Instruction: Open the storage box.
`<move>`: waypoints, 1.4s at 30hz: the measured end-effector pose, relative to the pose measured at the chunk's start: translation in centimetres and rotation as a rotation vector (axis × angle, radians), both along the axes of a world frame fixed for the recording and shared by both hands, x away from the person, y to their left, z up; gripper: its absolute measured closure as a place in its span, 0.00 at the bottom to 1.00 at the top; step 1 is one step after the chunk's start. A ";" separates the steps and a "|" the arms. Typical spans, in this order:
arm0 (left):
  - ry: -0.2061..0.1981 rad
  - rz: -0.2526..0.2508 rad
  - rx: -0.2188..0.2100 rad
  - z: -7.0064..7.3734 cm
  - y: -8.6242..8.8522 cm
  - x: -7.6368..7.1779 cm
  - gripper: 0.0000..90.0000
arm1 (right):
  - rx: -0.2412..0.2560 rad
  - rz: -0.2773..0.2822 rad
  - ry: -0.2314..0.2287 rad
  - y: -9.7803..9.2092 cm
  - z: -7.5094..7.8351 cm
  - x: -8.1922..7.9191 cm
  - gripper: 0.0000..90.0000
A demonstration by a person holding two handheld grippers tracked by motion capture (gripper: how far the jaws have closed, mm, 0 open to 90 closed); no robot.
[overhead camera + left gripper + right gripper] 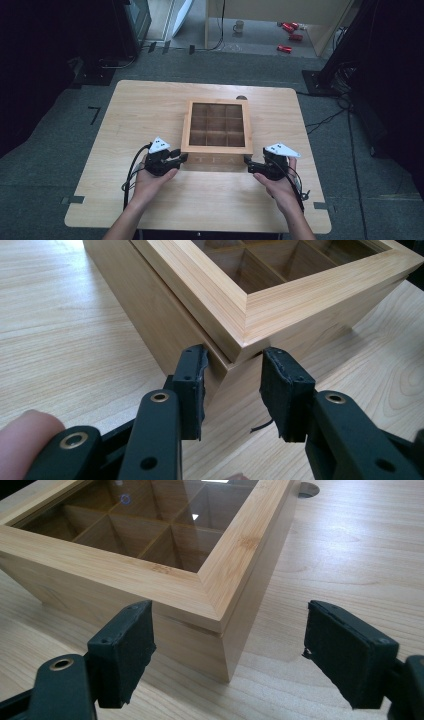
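Two near corners of the wooden box [217,128] mattered: it sat mid-table [150,110], square on. Left gripper [231,390] at 7 o'clock, fingers [192,385] released, straddling the lid seam; right gripper [227,650] at 5 o'clock, spread wide, equally close.

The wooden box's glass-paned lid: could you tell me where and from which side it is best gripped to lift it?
Probably at the near corners of the lid, from the person's side. The lid's frame overhangs the wooden box slightly there, with a seam beneath. The left gripper and right gripper are open and already straddle those corners.
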State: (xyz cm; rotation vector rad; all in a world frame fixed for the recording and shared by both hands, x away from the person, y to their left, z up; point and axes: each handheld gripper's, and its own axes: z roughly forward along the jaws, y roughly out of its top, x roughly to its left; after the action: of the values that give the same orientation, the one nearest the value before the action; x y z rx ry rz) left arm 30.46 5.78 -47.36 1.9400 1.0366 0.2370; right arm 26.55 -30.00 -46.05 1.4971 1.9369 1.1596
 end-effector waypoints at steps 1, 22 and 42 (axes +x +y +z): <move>-0.001 0.001 0.000 0.0 0.0 0.0 0.70 | 0.010 -0.007 -0.003 -0.1 0.1 0.1 0.23; -0.041 0.037 -0.017 0.9 -0.2 0.1 0.74 | -0.007 0.015 0.000 0.5 -0.8 0.8 0.23; -0.046 0.022 -0.073 1.6 0.1 0.3 0.70 | -0.048 -0.024 -0.105 0.8 -0.7 1.6 0.23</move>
State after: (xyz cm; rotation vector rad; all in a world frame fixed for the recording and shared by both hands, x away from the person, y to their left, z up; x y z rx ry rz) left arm 30.76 5.85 -45.71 1.8499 1.0229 0.2516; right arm 28.13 -29.18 -46.71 1.4027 1.8591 1.1496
